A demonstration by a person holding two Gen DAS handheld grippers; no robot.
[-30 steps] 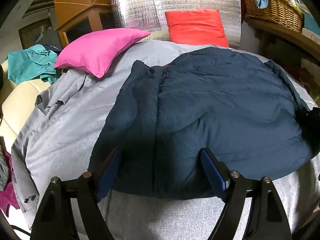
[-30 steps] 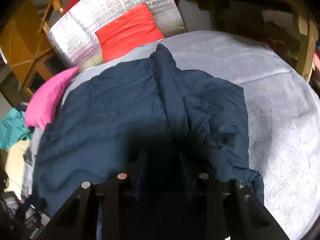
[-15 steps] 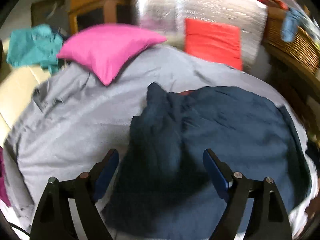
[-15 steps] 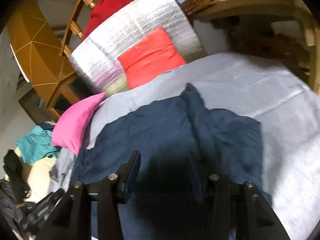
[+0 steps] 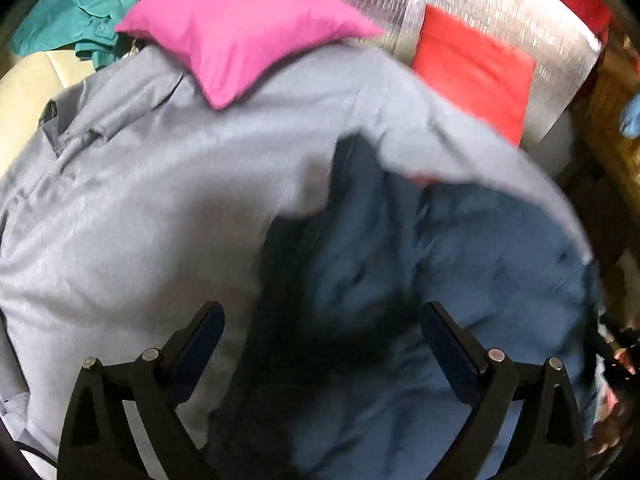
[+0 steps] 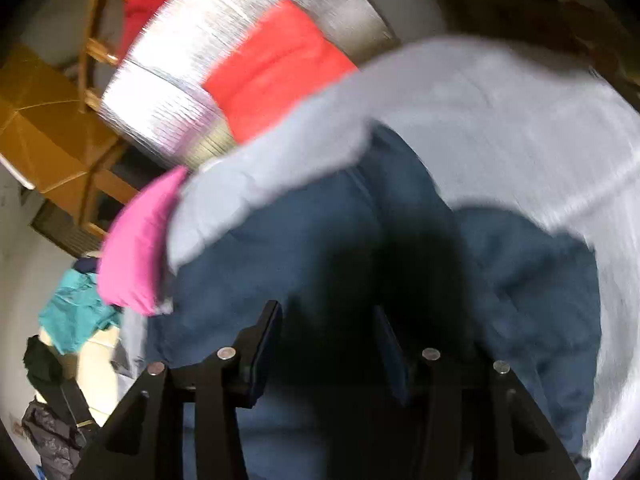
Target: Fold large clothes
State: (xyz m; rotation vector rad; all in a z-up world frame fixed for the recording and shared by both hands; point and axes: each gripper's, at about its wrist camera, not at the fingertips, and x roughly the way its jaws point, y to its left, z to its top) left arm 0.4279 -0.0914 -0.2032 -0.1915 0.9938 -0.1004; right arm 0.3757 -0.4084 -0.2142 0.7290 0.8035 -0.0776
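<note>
On the grey-sheeted bed (image 5: 140, 208), the navy jacket (image 5: 460, 280) lies centred for folding, left gripper (image 5: 322, 332) wide, right gripper (image 6: 326, 344) narrower, both empty.

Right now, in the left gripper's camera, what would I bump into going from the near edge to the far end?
Left gripper → dark blue jacket → grey bed cover → pink pillow.
</note>
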